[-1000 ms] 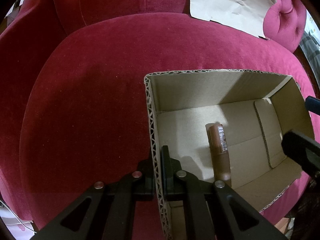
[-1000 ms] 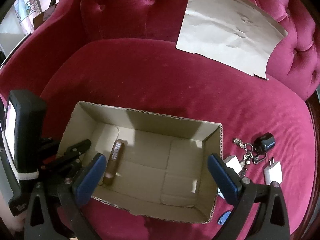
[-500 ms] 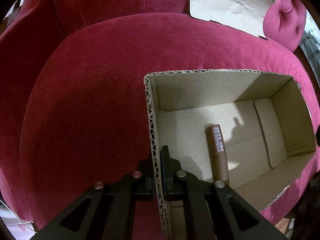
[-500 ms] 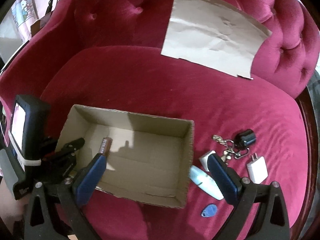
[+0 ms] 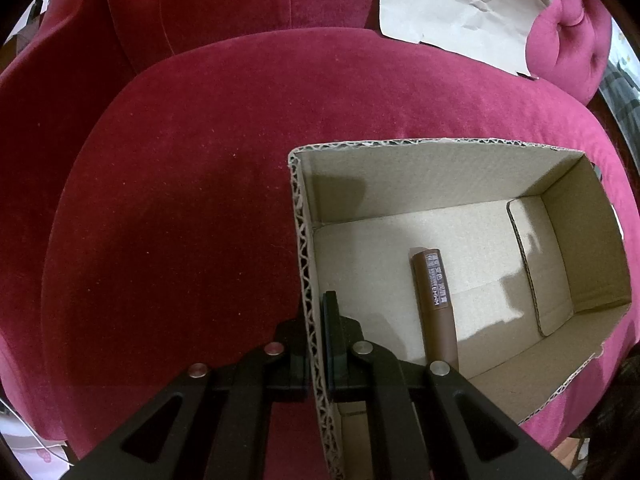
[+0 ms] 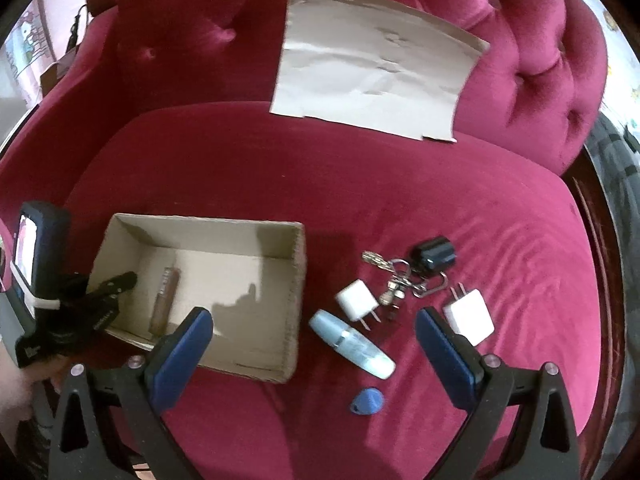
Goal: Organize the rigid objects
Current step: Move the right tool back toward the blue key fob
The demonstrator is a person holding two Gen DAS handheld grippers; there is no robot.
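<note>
**Box Held Fast on the Red Sofa**

While our left gripper point(image 5: 318, 344) stays out of the way at the box's left end, its jaws are pinched tight on the corrugated wall of the cardboard box point(image 6: 294, 280), one finger inside and one outside. We see a brown tube point(image 5: 434, 304) lying on the box floor near that wall. Our right gripper point(image 6: 316, 340) hangs with jaws spread wide and nothing between them, above the sofa seat point(image 6: 400, 192). Just beside the box's right end lie a pale blue bottle point(image 6: 352, 344), two white chargers point(image 6: 357, 300), a key bunch point(image 6: 400, 272) and a blue tag point(image 6: 368, 400).
</note>
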